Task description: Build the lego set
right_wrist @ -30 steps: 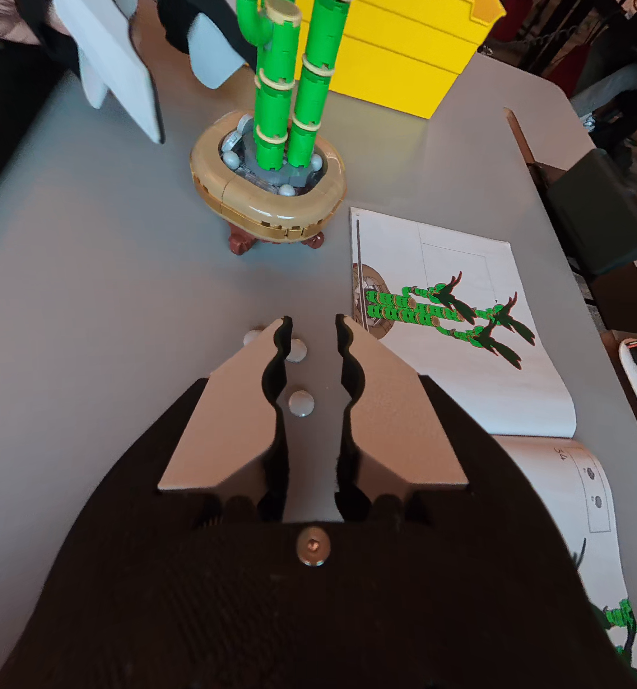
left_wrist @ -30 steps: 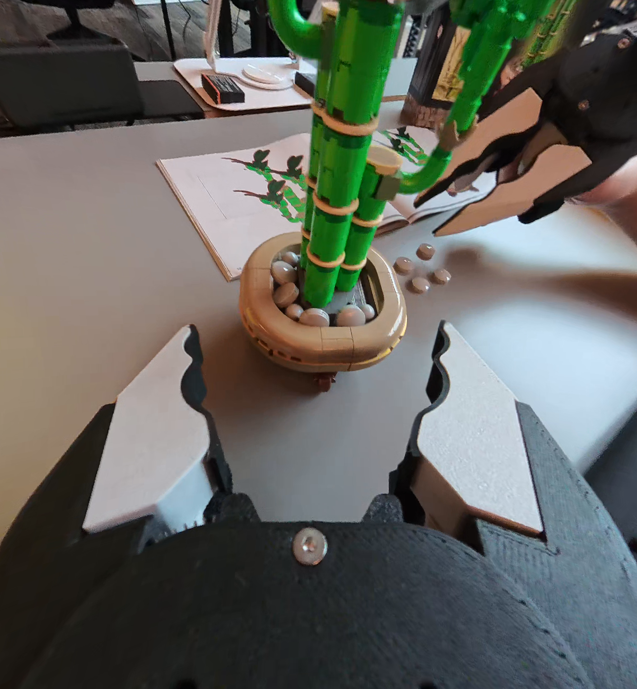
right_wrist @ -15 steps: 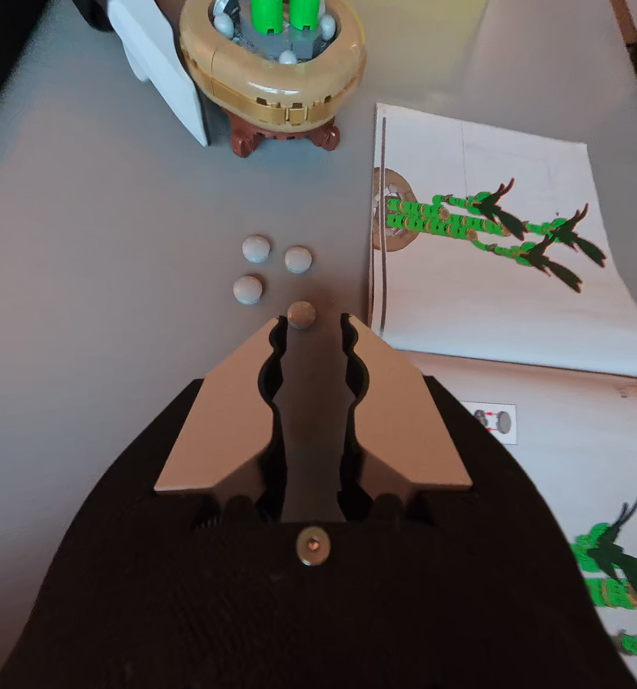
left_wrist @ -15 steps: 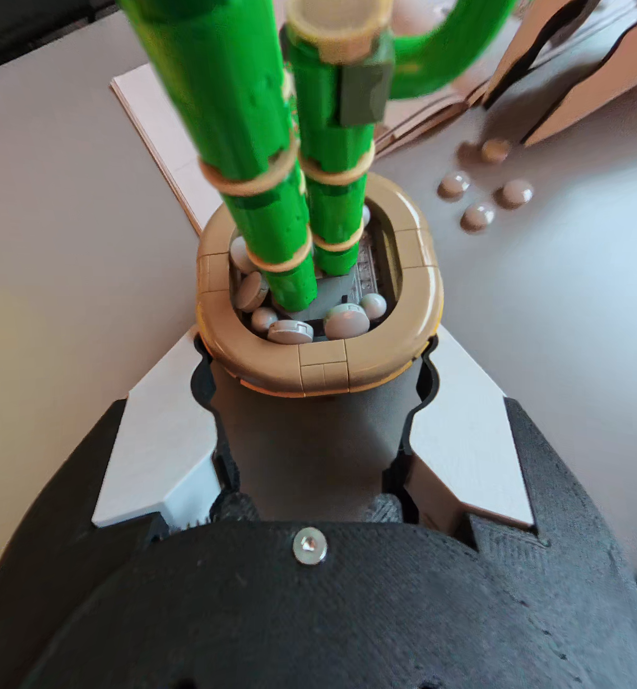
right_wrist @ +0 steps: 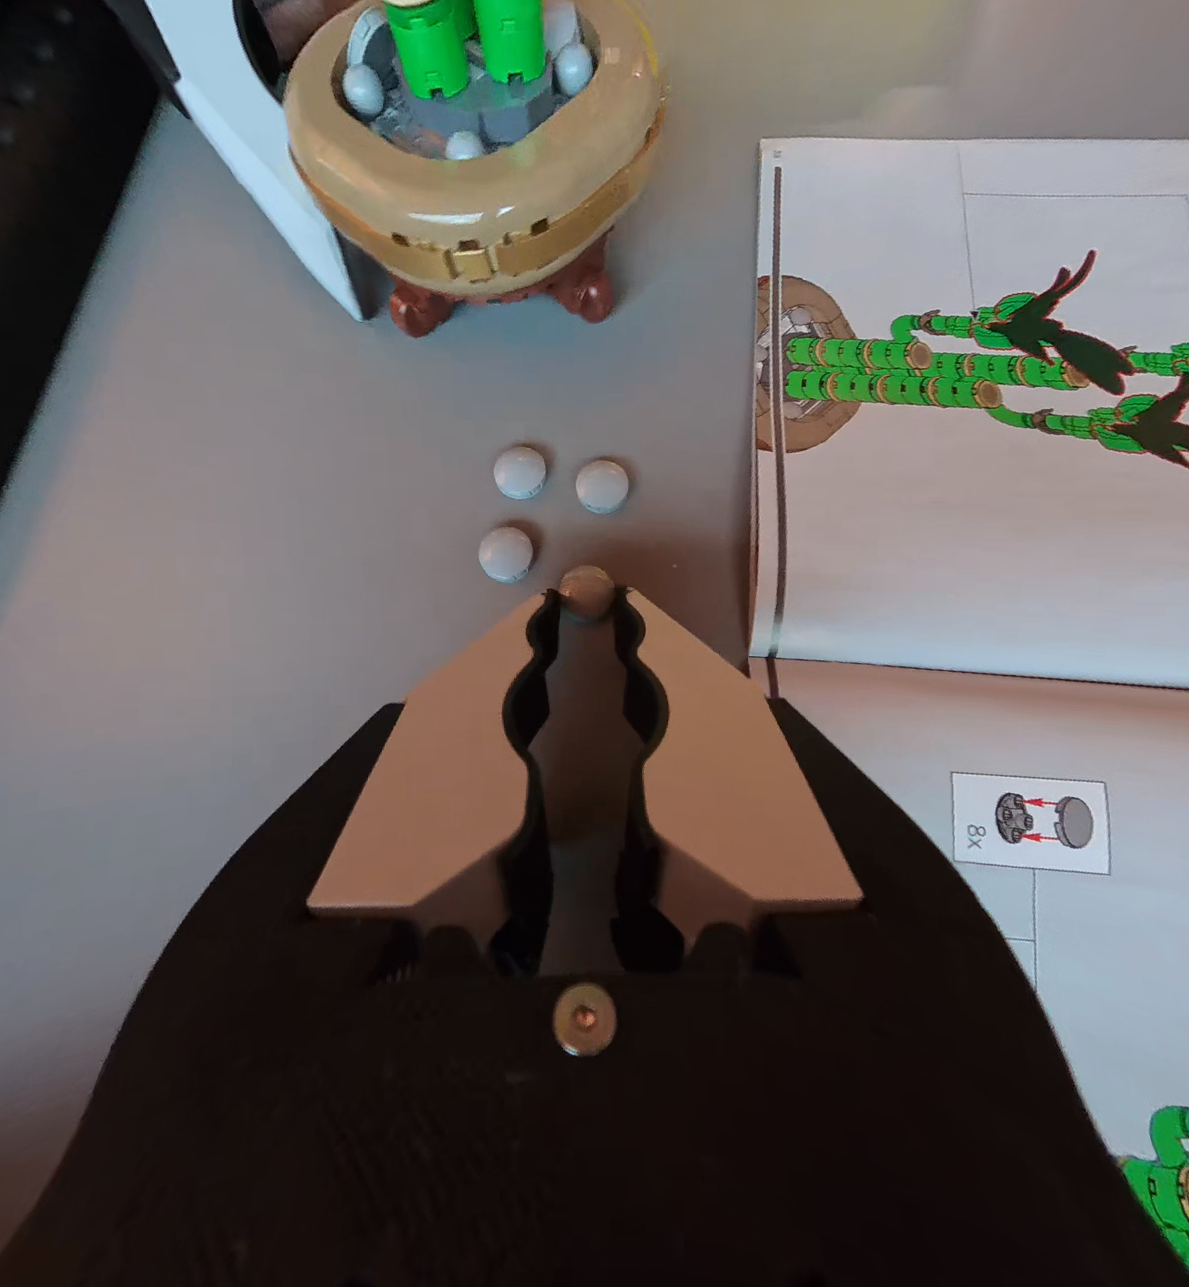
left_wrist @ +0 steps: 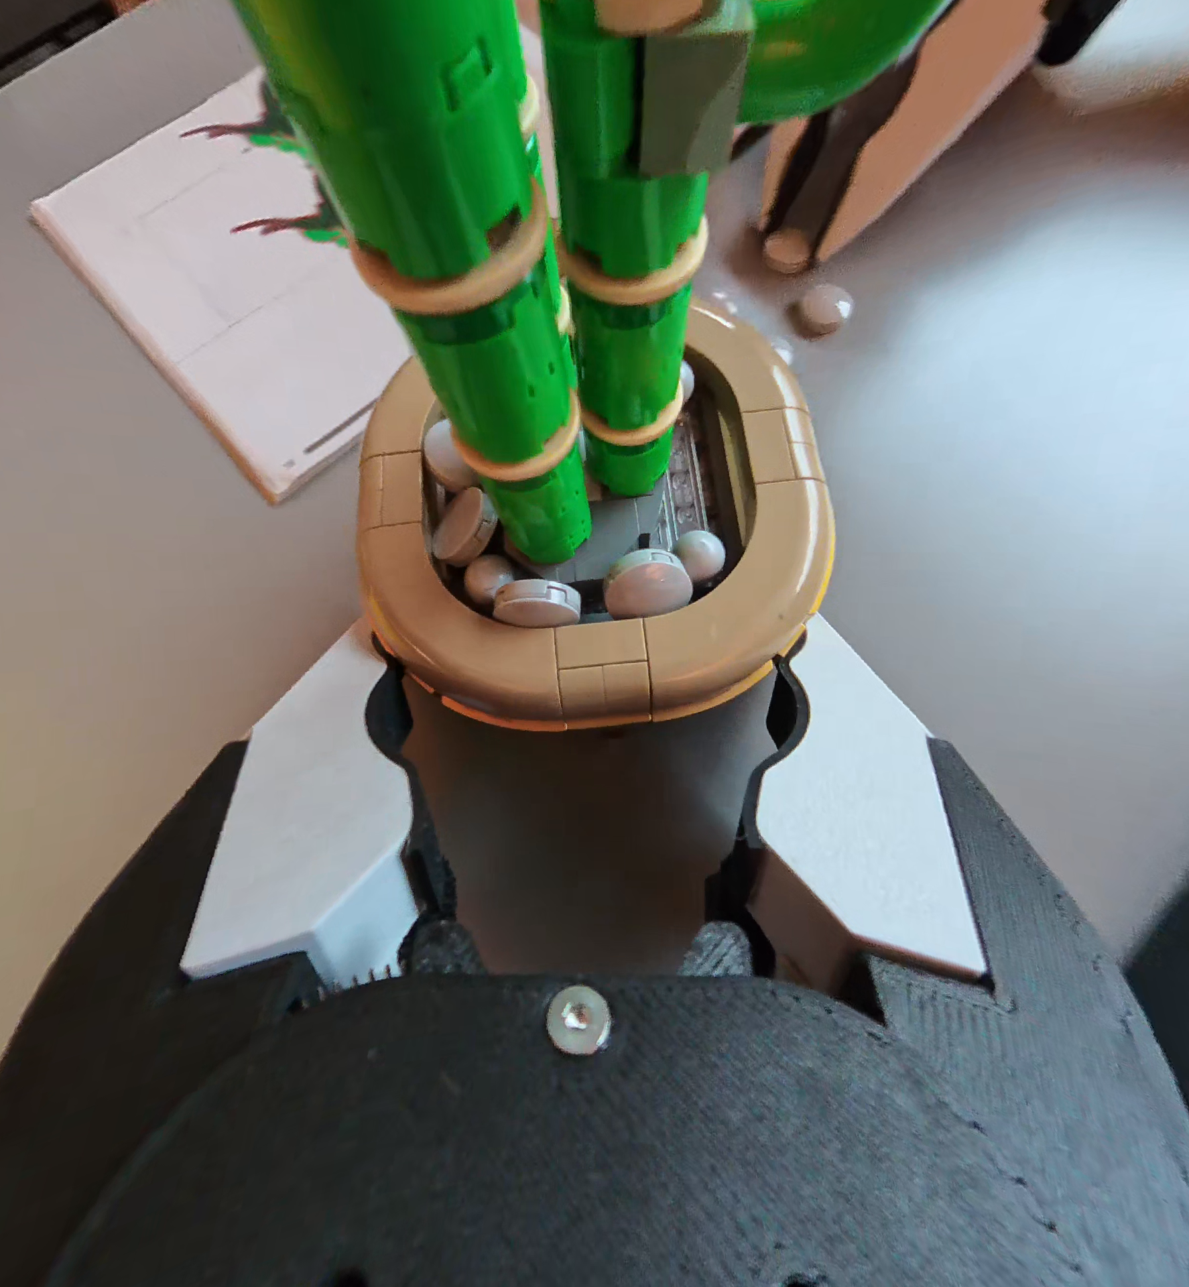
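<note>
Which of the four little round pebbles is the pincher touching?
The darker one pinched at the right gripper tips. The three paler pebbles lie loose beyond it.

Left gripper jaws spread wide; right gripper jaws narrowed (tips nearly meeting).

The pot is standing on the bench, the booklet lying to its right; three studs (a fourth nearer) are sitting before it.
</note>
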`<state>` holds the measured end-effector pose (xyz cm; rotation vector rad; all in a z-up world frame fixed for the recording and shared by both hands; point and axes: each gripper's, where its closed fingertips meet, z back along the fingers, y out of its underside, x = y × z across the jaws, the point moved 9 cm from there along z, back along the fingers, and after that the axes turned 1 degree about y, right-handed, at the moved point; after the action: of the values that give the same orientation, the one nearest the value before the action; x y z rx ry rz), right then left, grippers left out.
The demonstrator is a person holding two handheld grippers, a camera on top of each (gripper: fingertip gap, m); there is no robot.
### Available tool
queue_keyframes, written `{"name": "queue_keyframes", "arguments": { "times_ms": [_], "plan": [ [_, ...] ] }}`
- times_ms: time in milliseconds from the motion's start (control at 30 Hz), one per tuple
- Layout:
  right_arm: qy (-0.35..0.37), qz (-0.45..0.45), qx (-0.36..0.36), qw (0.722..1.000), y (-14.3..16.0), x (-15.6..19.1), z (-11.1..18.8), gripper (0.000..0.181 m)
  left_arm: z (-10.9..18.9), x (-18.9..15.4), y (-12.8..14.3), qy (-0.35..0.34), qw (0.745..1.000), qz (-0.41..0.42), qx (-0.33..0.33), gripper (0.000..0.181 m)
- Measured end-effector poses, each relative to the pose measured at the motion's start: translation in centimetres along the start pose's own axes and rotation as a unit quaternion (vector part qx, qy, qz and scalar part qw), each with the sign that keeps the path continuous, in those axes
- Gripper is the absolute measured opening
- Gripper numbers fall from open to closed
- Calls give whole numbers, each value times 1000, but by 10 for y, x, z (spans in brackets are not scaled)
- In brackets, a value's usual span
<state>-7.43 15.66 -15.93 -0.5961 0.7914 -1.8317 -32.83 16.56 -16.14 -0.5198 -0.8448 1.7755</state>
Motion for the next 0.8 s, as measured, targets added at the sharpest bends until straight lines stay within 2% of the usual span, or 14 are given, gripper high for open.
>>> {"name": "queue_keyframes", "arguments": {
  "times_ms": [100,233,333,533,633,733,800],
  "plan": [
    [18,9,7,1000,-8,1,6,15,-1,-10,-1,21,1000,-20,-4,105],
    [8,70,-105,992,-54,28,25,14,-2,-16,-2,27,999,-26,-4,105],
    [-12,88,-172,981,-82,54,17,14,-2,-17,-2,26,999,-25,-4,105],
    [9,54,-143,988,-82,61,-22,15,-2,-17,-2,26,999,-23,-2,104],
    [-21,23,-144,989,-82,62,-32,14,-2,-17,-2,30,999,-20,0,103],
    [-12,38,-129,991,-81,65,-41,15,-2,-17,-2,32,999,-19,1,103],
    [-20,54,-130,990,-82,69,-42,22,-2,-17,-2,32,999,-19,1,103]
  ]
}}
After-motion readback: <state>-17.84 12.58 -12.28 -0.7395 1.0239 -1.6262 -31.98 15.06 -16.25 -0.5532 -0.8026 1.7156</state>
